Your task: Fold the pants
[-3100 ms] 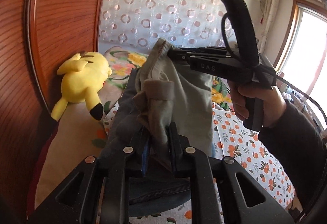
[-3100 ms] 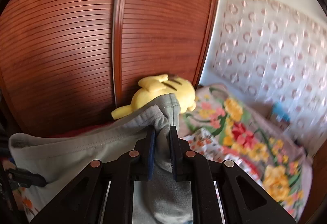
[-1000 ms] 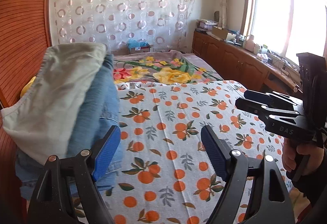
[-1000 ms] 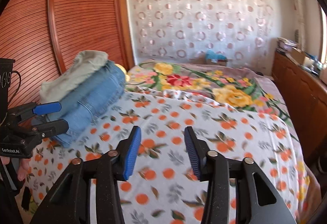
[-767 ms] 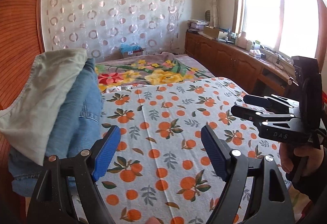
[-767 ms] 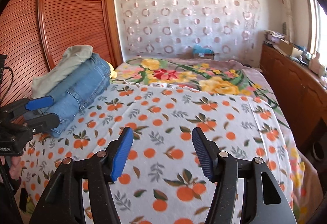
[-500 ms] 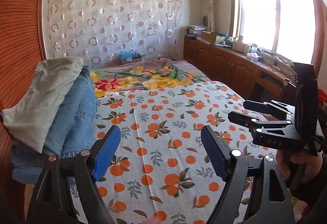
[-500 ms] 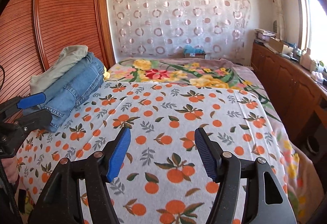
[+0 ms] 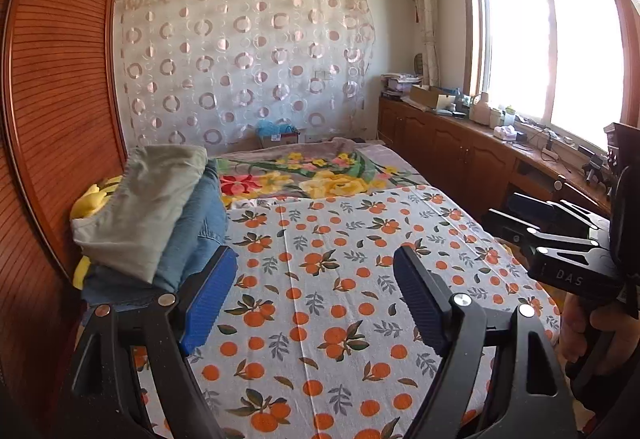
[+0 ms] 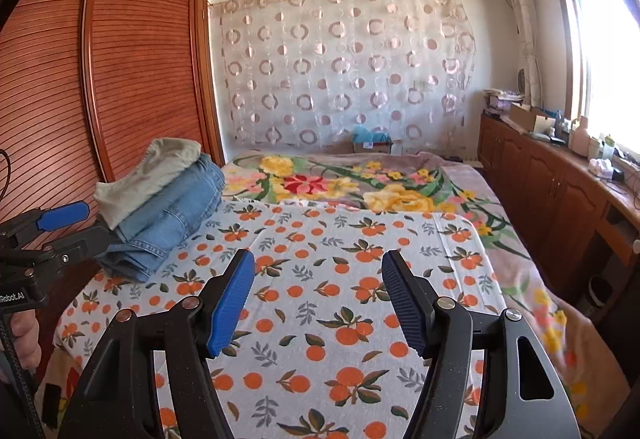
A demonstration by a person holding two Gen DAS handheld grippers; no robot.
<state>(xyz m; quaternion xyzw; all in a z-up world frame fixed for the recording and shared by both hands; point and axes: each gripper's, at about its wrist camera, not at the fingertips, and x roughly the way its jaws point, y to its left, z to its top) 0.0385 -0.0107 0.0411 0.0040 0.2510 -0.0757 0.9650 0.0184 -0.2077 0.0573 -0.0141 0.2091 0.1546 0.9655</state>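
Folded grey-green pants (image 9: pixel 148 207) lie on top of folded blue jeans (image 9: pixel 196 227), stacked at the bed's left edge beside the wardrobe. The right wrist view shows the same grey-green pants (image 10: pixel 148 175) over the jeans (image 10: pixel 172 215). My left gripper (image 9: pixel 314 253) is open and empty, hanging above the orange-print sheet (image 9: pixel 320 319), to the right of the stack. My right gripper (image 10: pixel 319 257) is also open with nothing between its blue pads. Each gripper appears in the other's view: the right gripper (image 9: pixel 504 209) at the right edge, the left gripper (image 10: pixel 96 223) at the left edge.
A yellow plush toy (image 9: pixel 86 199) sits behind the stack against the wooden wardrobe (image 9: pixel 52 119). A floral blanket (image 10: pixel 360 183) covers the bed's far end. Wooden cabinets (image 9: pixel 460 147) with clutter on top run under the window on the right.
Three seconds ago both grippers were shut on the grey-green pants. Over the last second both have drawn back and up from the stack, and the right jaws have widened.
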